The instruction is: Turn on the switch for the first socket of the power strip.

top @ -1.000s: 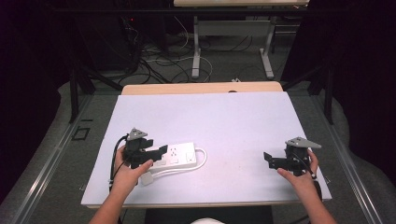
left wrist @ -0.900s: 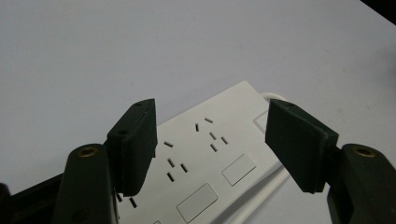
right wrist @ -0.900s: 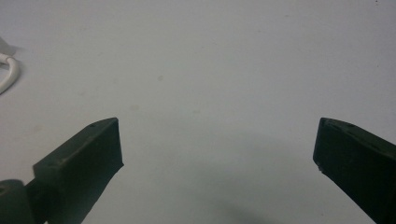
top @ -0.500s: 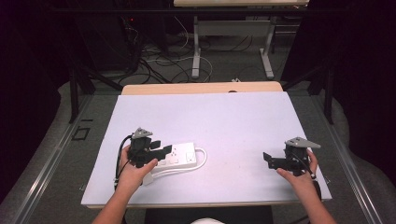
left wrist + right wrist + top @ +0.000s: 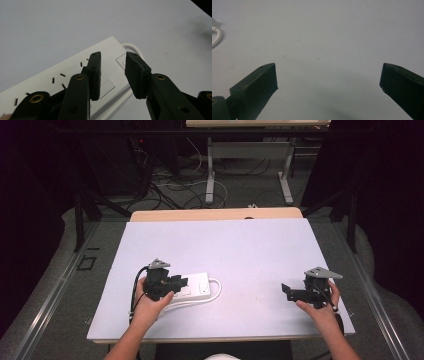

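A white power strip (image 5: pixel 192 287) lies flat on the pale bench (image 5: pixel 225 255), toward the near left part of it, with its white cable (image 5: pixel 216 289) looping round the strip's right end in the high view. The left gripper (image 5: pixel 181 281), held in the person's left hand (image 5: pixel 150 300), sits over the strip's left half. In the left gripper view its jaws have just been closing and now stand narrow, with a gap left between them; they hang above the strip's top face near the end with the rectangular switch (image 5: pixel 107 87). The strip (image 5: pixel 75 77) passes beneath them, and the pads seem to press on nothing, though how near the tips come to the plastic is hard to judge from this angle. A row of socket slots (image 5: pixel 57 77) runs away to the left of the jaws.

The right gripper (image 5: pixel 290 292) rests in the right hand (image 5: pixel 320 307) near the bench's right edge, well apart from the strip. Its jaws stand wide, with bare bench surface between them in the right gripper view, and a bend of the cable (image 5: pixel 217 36) lies at the far left of that view.
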`<control>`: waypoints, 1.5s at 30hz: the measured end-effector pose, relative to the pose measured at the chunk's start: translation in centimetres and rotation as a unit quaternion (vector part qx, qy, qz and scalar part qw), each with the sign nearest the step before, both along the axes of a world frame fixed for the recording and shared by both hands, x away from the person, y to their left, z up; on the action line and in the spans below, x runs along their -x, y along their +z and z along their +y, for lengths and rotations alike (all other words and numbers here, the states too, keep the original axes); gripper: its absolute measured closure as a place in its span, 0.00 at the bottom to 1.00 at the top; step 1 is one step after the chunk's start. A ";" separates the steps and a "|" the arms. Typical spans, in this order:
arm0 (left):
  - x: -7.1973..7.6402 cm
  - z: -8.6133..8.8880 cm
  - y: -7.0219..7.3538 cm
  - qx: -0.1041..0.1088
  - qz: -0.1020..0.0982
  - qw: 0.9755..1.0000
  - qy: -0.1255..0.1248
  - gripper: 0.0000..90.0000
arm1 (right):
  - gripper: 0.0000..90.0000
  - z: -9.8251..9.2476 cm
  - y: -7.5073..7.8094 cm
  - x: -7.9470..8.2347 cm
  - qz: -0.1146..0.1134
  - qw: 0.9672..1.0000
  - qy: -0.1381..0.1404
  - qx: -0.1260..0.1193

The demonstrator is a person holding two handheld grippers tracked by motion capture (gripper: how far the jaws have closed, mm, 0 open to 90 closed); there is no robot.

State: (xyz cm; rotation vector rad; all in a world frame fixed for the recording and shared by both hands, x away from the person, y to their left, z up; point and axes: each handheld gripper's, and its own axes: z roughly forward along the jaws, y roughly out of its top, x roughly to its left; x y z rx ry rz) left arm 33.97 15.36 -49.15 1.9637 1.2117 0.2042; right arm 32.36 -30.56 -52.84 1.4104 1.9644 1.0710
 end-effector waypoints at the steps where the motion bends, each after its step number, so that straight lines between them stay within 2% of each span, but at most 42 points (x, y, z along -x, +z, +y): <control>1: 0.0 0.0 -0.1 -0.005 0.001 1.000 -0.003 0.75 | 0.01 0.0 0.0 0.0 -0.003 1.000 -0.002 0.001; 15: -0.2 -1.0 -0.9 -0.013 0.038 0.999 -0.005 0.88 | 0.01 0.0 0.0 0.0 0.001 1.000 0.001 0.004; 25: -0.6 -1.6 -1.3 -0.017 0.076 0.997 0.005 0.94 | 0.01 0.0 -0.1 0.0 0.000 1.000 0.000 0.004; 35: -1.0 -2.1 -1.9 -0.023 0.092 0.995 0.011 0.97 | 0.01 -0.1 -0.1 0.0 0.000 1.000 0.000 0.004; 36: -0.9 -2.2 -2.0 -0.023 0.091 0.995 0.018 0.98 | 0.01 -0.1 -0.1 0.0 0.002 1.000 0.002 0.004; 40: -1.1 -2.3 -2.2 -0.028 0.097 0.995 0.015 1.00 | 0.01 -0.1 -0.1 0.0 0.002 1.000 0.002 0.004; 42: -1.1 -2.4 -2.4 -0.027 0.097 0.995 0.025 1.00 | 0.01 -0.1 -0.1 0.0 0.002 1.000 0.002 0.004; 43: -1.2 -2.3 -2.4 -0.031 0.099 0.994 0.013 1.00 | 0.01 -0.1 -0.1 0.0 0.001 1.000 0.002 0.004; 45: -1.2 -2.3 -2.5 -0.032 0.101 0.994 0.012 1.00 | 0.01 -0.1 -0.1 0.0 0.002 1.000 0.002 0.004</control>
